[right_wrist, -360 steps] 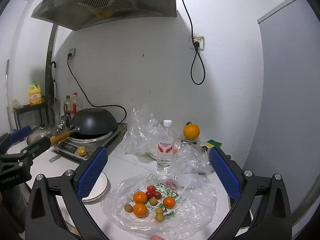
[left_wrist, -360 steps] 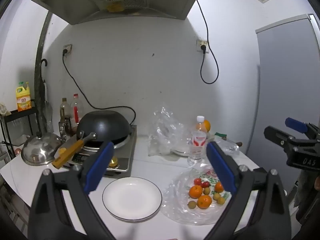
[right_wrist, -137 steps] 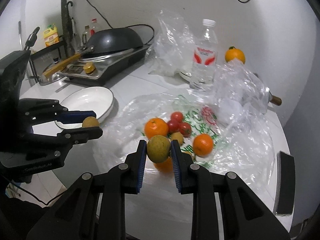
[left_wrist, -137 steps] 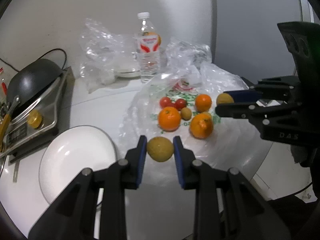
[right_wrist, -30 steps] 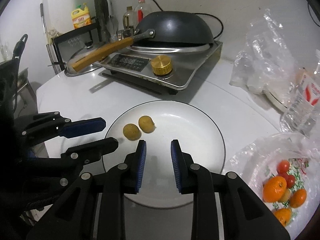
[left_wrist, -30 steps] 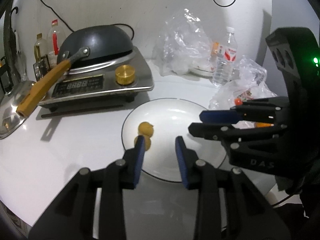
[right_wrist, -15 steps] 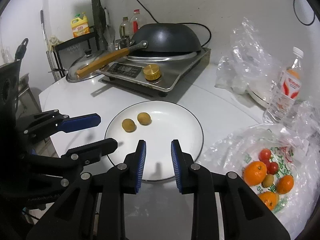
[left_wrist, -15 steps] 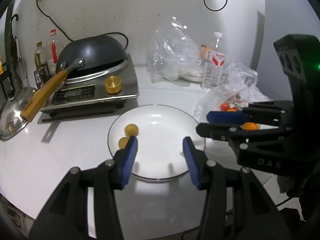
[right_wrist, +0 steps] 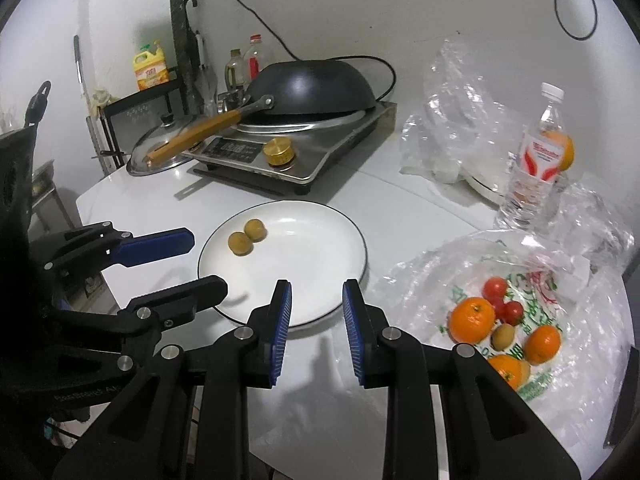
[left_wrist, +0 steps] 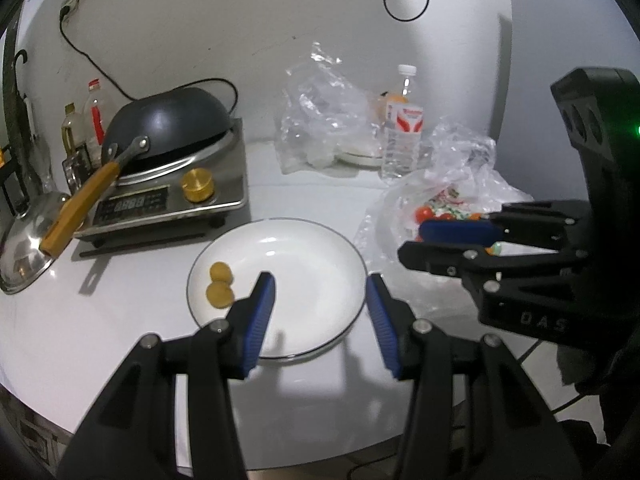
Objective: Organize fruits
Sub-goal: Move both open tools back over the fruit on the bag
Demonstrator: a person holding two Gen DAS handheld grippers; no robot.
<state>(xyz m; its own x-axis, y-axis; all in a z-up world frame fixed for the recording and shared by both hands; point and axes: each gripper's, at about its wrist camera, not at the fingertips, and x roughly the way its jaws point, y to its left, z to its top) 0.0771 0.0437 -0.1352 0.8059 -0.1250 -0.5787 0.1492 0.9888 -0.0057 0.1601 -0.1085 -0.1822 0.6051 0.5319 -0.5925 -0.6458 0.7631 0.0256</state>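
Both wrist views angled down, sharing plate.

free: plate R half, table behind | blocked: stove L-rear, bottle R

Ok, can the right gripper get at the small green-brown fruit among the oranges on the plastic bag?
Probably yes. The small green-brown fruit lies uncovered on the plastic bag, but oranges crowd it closely, and the right gripper is empty and nearly shut, so its jaws must open first.
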